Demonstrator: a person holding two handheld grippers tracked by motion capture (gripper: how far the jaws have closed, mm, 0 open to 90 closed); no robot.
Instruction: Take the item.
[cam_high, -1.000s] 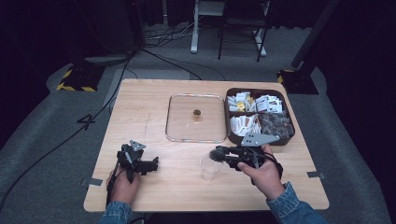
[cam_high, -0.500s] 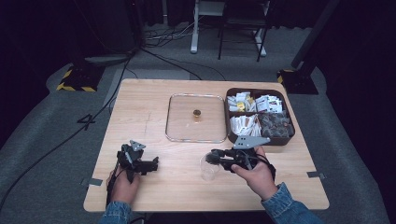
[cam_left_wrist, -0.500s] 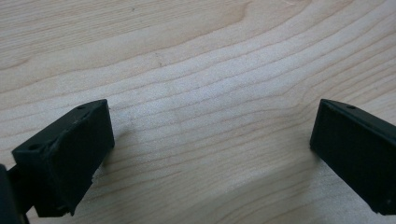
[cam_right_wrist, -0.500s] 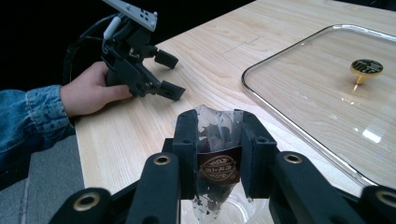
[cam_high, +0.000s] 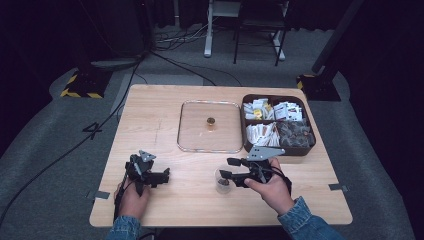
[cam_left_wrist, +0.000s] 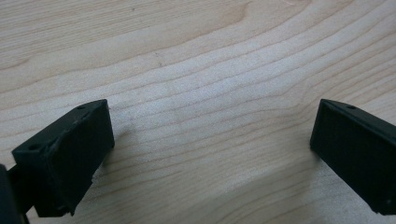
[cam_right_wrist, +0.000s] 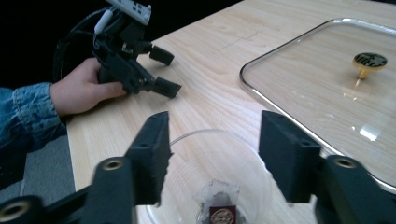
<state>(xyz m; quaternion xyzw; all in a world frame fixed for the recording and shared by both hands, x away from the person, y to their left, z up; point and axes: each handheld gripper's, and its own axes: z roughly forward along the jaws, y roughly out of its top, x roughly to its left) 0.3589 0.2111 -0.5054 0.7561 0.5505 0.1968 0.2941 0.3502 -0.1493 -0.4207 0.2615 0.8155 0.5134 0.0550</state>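
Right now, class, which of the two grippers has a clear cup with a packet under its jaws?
The right gripper: its open jaws sit over the small clear cup holding a packet. The left gripper, also open, has bare wooden table between its jaws.

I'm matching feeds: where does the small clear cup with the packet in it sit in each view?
High view: the clear cup stands on the table's near edge, just left of the right claw.
Right gripper view: the cup fills the bottom centre, between that claw's two open jaws, with the packet inside.
Left gripper view: bare table wood between the jaws.
Shared landmark: the glass lid with its gold knob.
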